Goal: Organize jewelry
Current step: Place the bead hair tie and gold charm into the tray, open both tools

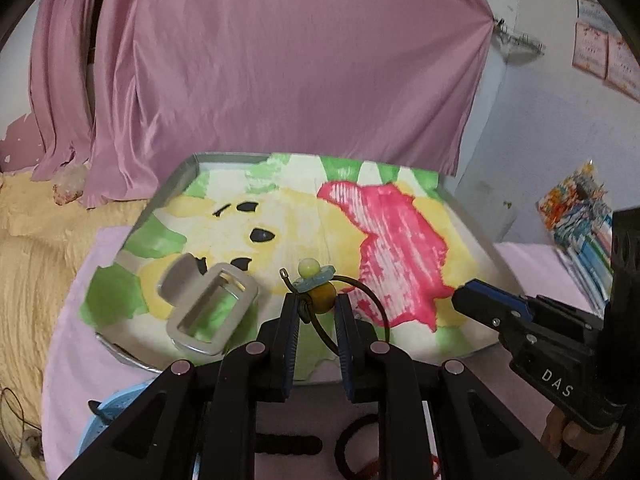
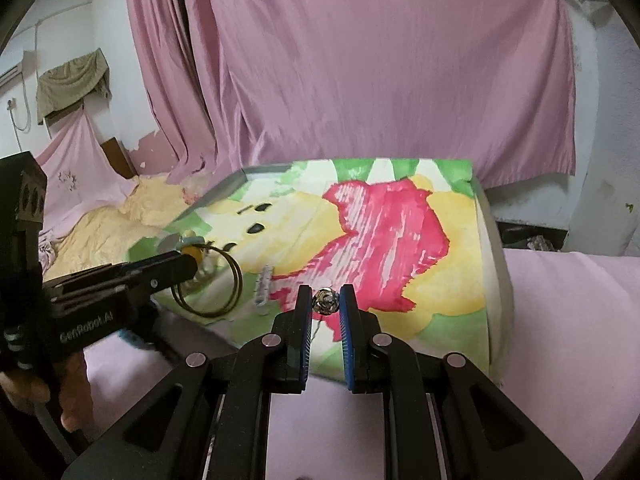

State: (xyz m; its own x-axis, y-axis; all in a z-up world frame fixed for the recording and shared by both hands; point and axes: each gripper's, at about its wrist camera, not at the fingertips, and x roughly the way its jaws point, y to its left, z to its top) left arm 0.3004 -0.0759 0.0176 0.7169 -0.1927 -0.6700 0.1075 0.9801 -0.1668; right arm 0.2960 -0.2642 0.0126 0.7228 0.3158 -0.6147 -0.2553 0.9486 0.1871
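The left gripper (image 1: 318, 306) is pinching a beaded cord bracelet (image 1: 320, 294) narrowly; the right gripper (image 2: 326, 302) is clamping a silvery bead (image 2: 326, 301) — possibly a ring.

The towel (image 2: 400, 240) on the tray is blotched yellow, green and white around a hot-pink patch (with small black marks). The curtain (image 1: 280, 60) is mauve-pink satin. Both grippers are black with blue pads (image 1: 291, 336). The bead (image 1: 323, 298) is mustard yellow.
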